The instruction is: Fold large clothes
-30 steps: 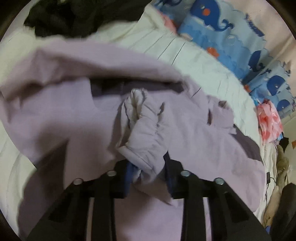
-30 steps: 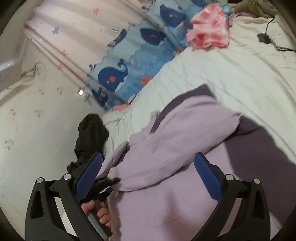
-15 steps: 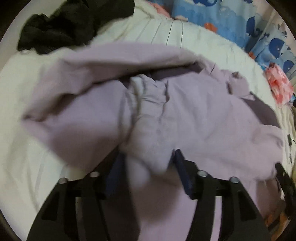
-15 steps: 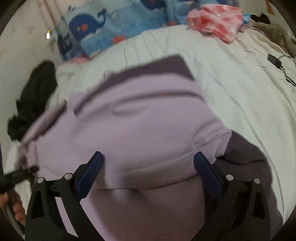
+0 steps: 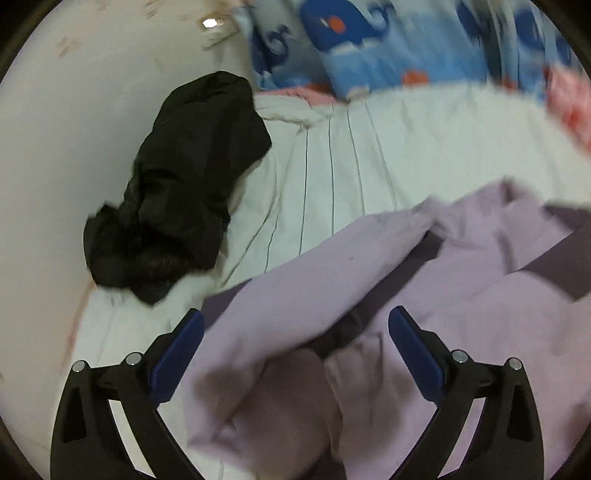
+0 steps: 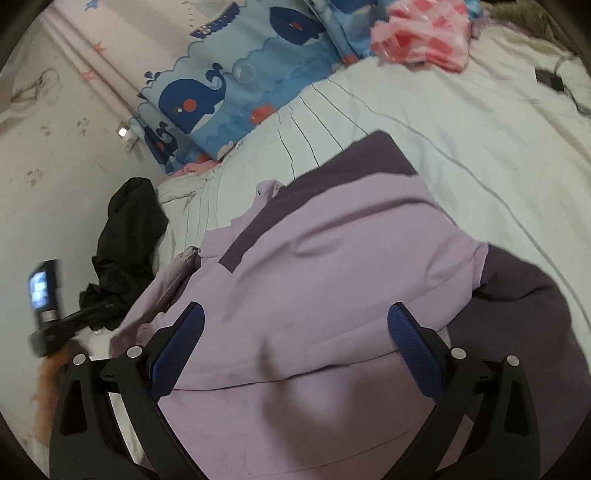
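Both my left gripper (image 5: 295, 332) and right gripper (image 6: 295, 328) hover with jaws spread wide, grasping nothing, over the lilac jacket (image 6: 332, 288) on the bed (image 6: 480, 122).

Count of cloth items on the bed (image 6: 461, 122): one lilac garment with dark purple panels (image 6: 332, 280), also seen in the left wrist view (image 5: 424, 295); one black garment (image 5: 181, 177), crumpled in a heap, same item in the right view (image 6: 125, 240); one pink checked bundle (image 6: 424, 33) at the far edge. Whale-print bedding (image 6: 240, 85): at least two pieces, exact number unclear where the folds overlap. One small black box with a cable (image 6: 549, 79) on the sheet. Grippers: two, the left gripper (image 5: 295, 343) and the right gripper (image 6: 295, 343), each with two blue-padded fingers, four pads in all.
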Tool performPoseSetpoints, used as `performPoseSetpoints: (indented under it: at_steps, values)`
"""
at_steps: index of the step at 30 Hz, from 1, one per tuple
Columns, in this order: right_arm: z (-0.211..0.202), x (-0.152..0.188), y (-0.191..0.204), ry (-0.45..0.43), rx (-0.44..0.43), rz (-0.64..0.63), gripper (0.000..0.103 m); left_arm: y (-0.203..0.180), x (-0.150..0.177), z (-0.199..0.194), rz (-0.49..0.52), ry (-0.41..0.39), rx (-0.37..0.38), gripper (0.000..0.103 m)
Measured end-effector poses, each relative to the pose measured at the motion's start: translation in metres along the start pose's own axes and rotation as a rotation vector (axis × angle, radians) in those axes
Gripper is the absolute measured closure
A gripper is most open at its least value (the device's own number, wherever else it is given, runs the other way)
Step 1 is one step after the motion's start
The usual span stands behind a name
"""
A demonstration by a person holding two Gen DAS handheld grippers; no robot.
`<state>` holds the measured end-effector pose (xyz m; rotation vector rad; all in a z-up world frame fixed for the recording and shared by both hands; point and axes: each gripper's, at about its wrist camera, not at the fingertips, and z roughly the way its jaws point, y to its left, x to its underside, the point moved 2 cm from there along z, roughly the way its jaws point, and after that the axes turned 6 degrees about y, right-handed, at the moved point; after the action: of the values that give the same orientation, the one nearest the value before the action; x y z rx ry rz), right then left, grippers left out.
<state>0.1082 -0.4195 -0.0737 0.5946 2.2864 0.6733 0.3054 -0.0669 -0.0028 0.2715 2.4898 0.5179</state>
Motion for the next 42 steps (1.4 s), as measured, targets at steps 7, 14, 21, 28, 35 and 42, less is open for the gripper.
performPoseSetpoints:
  at_steps: [7, 14, 21, 28, 35, 42]
  values:
    - [0.003, 0.001, 0.0, 0.009, -0.018, 0.036, 0.007, -0.034, -0.014, 0.065, 0.092, 0.107, -0.184, 0.007]
    - [-0.004, 0.004, -0.001, -0.019, -0.01, 0.049, 0.007, -0.06, -0.028, 0.097, 0.107, 0.13, -0.191, 0.008]
    - [0.004, 0.007, 0.003, 0.007, -0.01, 0.032, 0.007, 0.006, -0.028, 0.103, -0.297, 0.192, 0.183, 0.082]
    - [0.005, 0.007, 0.003, 0.011, -0.058, 0.061, 0.007, 0.096, -0.022, -0.008, -0.571, -0.175, 0.58, 0.083]
    - [-0.015, -0.004, -0.021, -0.068, -0.16, 0.191, 0.007, 0.063, -0.051, -0.141, -0.459, -0.416, 0.825, 0.083]
    - [-0.036, -0.023, -0.059, -0.14, -0.306, 0.329, 0.007, -0.139, -0.025, -0.14, -0.164, -0.284, 0.965, 0.083]
